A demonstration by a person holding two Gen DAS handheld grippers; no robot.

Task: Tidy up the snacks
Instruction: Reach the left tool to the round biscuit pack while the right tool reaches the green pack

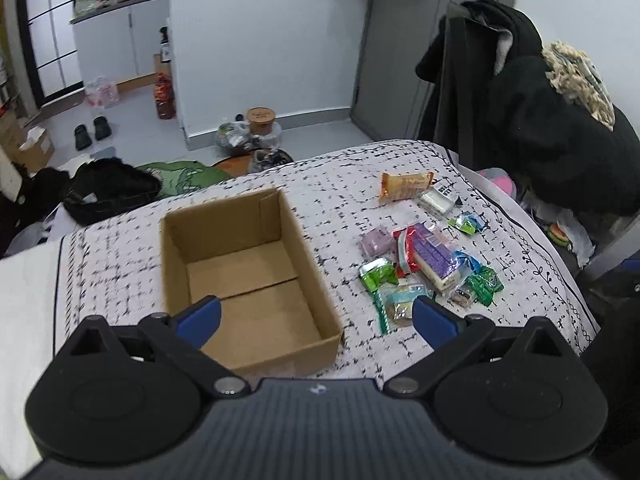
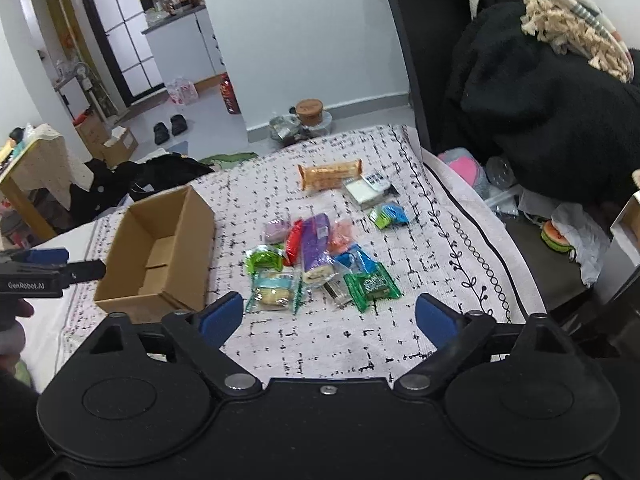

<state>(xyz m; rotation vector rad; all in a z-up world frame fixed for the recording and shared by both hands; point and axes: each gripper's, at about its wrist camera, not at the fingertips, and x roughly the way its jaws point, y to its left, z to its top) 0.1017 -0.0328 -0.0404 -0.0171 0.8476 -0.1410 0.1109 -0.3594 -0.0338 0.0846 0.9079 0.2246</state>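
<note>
Both tongs tilt downward over a bed (image 2: 360,344) covered in a white cloth with a black dashed print. The left tongs (image 1: 316,316) stand wide apart, nothing between the blue pads; the near end of an open cardboard box (image 1: 248,272) lies between and just beyond them. The box is rectangular, plain brown, its floor showing a seam where two flaps meet, and it holds nothing. The right tongs (image 2: 330,320) are also spread with only bare cloth between them. No earlier view is at hand to compare.

Just beyond the right tongs lies a loose heap of snacks (image 2: 316,260): glossy crinkled wrappers in green, blue, red and pink around a long purple packet, some overlapping so their shapes are hard to separate. Farther off sit an orange bar (image 2: 330,176) and a small white packet (image 2: 370,190), touching each other.

In the right wrist view the left tongs enter from the left edge, with part of a hand (image 2: 16,320) cut off by the frame.
</note>
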